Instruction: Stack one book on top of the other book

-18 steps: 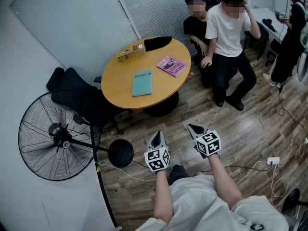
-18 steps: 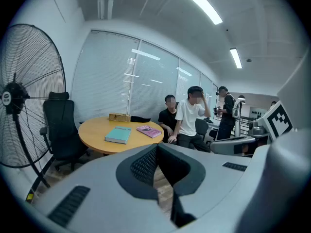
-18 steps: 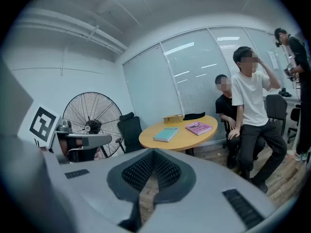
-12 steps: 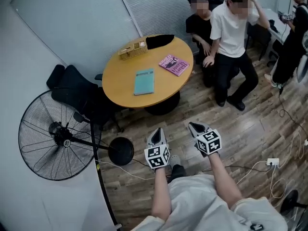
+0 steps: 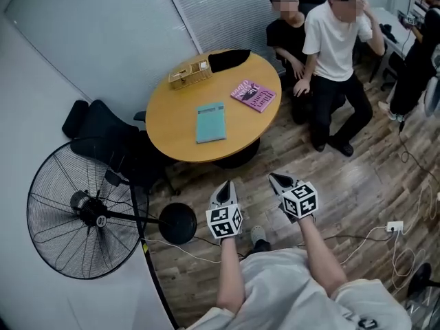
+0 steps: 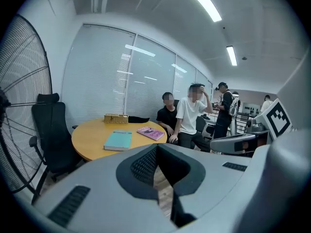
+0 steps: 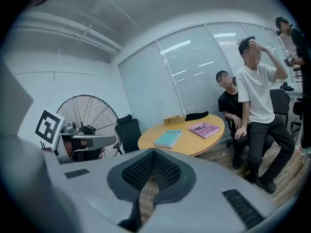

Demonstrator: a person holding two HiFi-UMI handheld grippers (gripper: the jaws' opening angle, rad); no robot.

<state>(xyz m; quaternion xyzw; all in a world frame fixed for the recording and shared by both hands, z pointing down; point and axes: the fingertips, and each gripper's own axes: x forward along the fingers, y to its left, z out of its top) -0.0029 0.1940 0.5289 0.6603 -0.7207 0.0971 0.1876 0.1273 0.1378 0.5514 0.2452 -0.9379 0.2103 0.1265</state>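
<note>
No part of the job was done yet. The teal book [image 5: 211, 122] and the pink book [image 5: 254, 95] lay flat and apart on the round yellow table [image 5: 168, 119]. The teal one was near the middle and the pink one was toward the far right edge, close to two people [image 5: 337, 47]. A small basket [image 5: 188, 73] sat at the far edge. The left gripper [image 5: 222, 191] and the right gripper [image 5: 278, 183] were side by side over the wood floor [image 5: 371, 184], well short of the table. Both had their fingers pressed together with nothing in them. So all of the job was left: get to the table, pick up one book and lay it on the other. The head view showed the floor between the grippers and the table, and the foot of the big fan [image 5: 79, 208] at the left. The gripper views did not show that, but they showed the books from the side and the ceiling lights [image 6: 204, 4].
</note>
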